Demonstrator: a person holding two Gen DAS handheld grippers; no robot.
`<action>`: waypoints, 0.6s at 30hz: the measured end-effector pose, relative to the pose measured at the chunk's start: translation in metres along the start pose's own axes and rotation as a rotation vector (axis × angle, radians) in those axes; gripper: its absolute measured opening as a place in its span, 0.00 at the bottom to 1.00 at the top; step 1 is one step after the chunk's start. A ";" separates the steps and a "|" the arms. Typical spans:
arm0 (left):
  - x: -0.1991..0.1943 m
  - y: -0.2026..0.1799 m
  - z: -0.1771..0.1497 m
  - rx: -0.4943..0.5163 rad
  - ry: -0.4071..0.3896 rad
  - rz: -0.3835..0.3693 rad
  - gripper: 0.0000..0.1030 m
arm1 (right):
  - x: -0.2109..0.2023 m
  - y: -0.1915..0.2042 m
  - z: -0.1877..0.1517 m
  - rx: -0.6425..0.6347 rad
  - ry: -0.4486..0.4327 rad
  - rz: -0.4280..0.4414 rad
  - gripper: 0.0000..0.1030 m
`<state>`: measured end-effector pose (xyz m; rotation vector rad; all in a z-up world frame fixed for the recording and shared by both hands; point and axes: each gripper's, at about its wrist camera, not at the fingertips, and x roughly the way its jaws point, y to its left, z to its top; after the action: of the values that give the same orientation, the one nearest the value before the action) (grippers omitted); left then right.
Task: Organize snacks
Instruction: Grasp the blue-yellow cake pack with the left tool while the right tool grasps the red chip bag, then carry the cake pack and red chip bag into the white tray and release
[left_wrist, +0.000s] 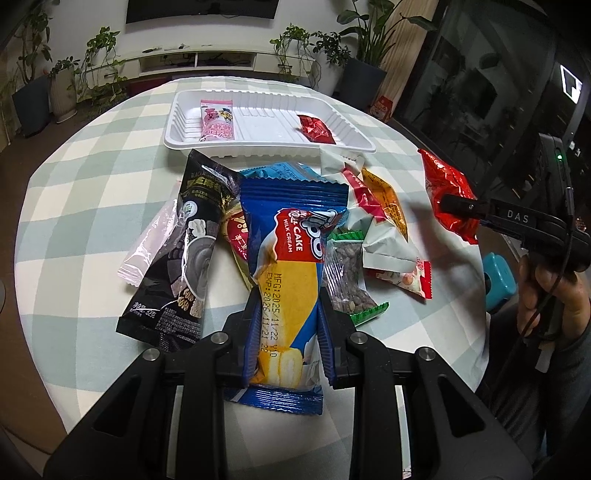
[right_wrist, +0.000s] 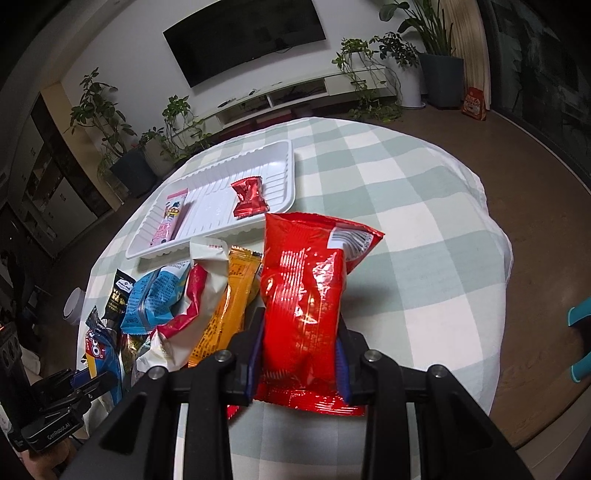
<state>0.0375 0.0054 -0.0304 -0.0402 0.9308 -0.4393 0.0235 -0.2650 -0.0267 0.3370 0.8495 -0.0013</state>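
The white tray (left_wrist: 266, 146) sits at the far side of the checked tablecloth (left_wrist: 92, 192) and holds two items: a pink packet (left_wrist: 216, 120) at one end and a small red packet (left_wrist: 316, 127) at the other. The left gripper (left_wrist: 288, 321) is clamped on a blue cake packet (left_wrist: 291, 243) above the snack pile (left_wrist: 384, 225). The right gripper (right_wrist: 299, 354) is clamped on a red bag (right_wrist: 306, 291), just beside the tray.

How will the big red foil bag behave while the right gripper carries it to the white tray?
The red foil bag looks puffy and crinkled, so it is probably light and will sag above the right gripper. Its glossy film may slip between the pads. The contents could crush if squeezed harder. The white tray has bare space.
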 end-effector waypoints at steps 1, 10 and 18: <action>0.000 0.000 0.000 0.000 -0.002 -0.003 0.24 | 0.000 0.000 0.000 0.000 -0.003 0.000 0.33; -0.014 0.014 0.002 -0.083 -0.056 -0.073 0.24 | -0.006 -0.008 0.002 0.040 -0.030 0.016 0.33; -0.034 0.038 0.017 -0.172 -0.102 -0.123 0.24 | -0.021 -0.034 0.014 0.131 -0.086 0.022 0.33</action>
<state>0.0463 0.0500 -0.0029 -0.2753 0.8665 -0.4656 0.0152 -0.3043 -0.0129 0.4658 0.7619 -0.0503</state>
